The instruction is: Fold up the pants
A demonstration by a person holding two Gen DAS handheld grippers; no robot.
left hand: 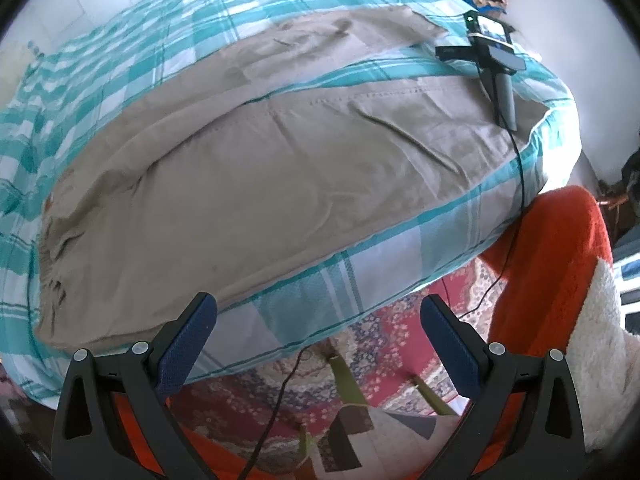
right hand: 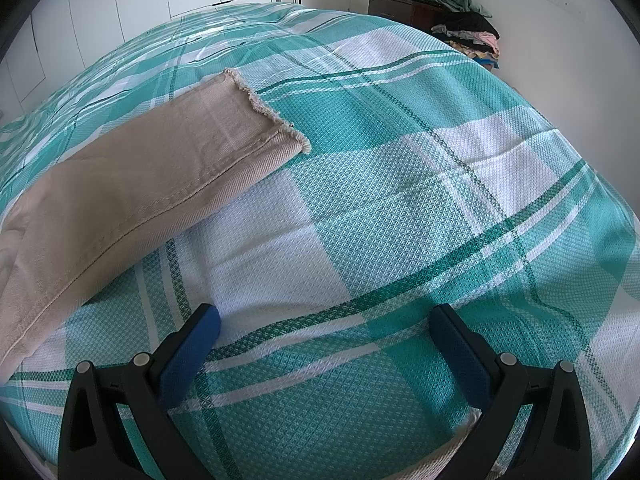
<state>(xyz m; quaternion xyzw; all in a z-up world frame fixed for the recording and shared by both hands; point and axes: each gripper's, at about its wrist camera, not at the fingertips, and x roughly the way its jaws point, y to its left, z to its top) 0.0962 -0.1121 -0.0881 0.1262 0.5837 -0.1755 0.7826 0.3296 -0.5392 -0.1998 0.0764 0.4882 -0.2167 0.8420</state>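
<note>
Beige pants [left hand: 240, 184] lie spread flat on a bed with a teal and white checked cover [left hand: 132, 68], both legs running away to the upper right. My left gripper [left hand: 318, 312] is open and empty, just off the bed's near edge, close to the waistband end. In the right wrist view one pant leg [right hand: 132, 184] lies on the bed cover [right hand: 420, 208], its frayed hem [right hand: 264, 108] at upper centre. My right gripper [right hand: 324, 324] is open and empty, low over the cover, to the right of that leg.
The other gripper with its camera [left hand: 490, 46] rests on the far part of the bed, its black cable [left hand: 520, 184] hanging over the edge. An orange and white fleece [left hand: 560, 280] and a patterned red rug [left hand: 380, 340] lie below. A clothes pile [right hand: 468, 24] sits beyond the bed.
</note>
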